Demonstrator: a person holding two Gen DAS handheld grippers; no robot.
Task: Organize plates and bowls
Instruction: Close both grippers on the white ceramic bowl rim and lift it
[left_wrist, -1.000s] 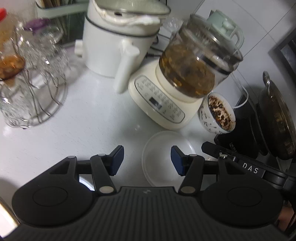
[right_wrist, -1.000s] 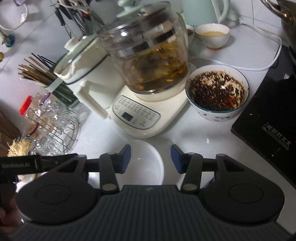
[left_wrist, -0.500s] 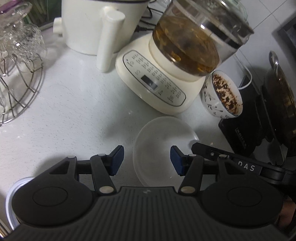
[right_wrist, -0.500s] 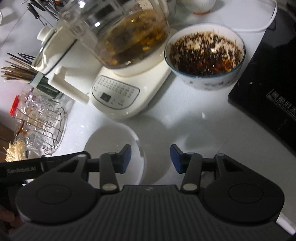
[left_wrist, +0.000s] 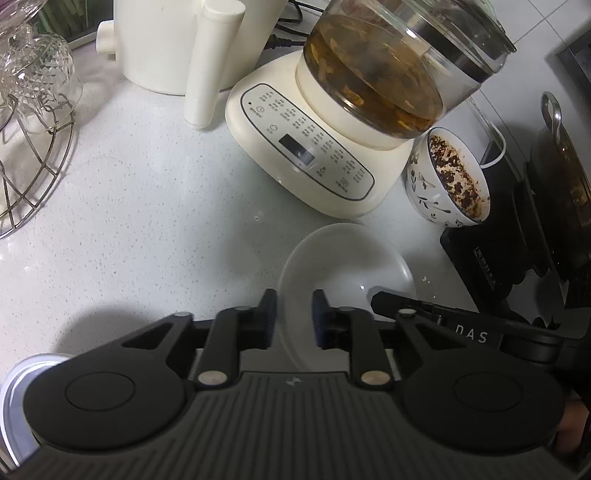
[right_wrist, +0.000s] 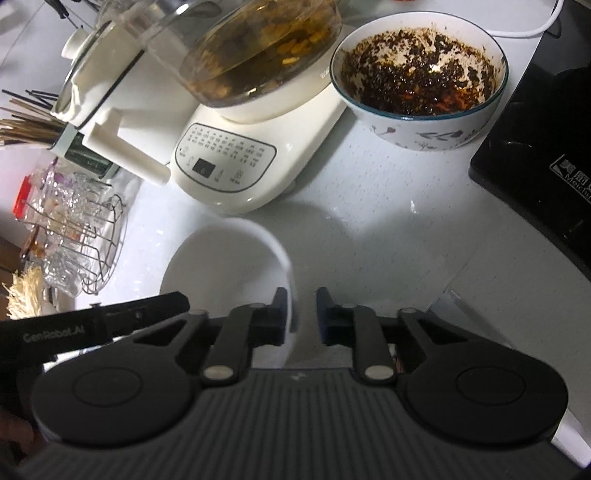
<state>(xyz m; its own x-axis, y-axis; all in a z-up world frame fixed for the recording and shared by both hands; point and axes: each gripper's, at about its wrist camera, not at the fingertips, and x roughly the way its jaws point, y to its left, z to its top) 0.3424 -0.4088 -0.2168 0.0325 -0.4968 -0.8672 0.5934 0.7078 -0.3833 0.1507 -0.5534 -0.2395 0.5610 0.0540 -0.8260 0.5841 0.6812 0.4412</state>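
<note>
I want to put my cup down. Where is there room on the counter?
There is bare counter between the wire rack, the white jug, the kettle base and the white bowl. It is crowded on the right, around the sauce bowl and black cooker.
</note>
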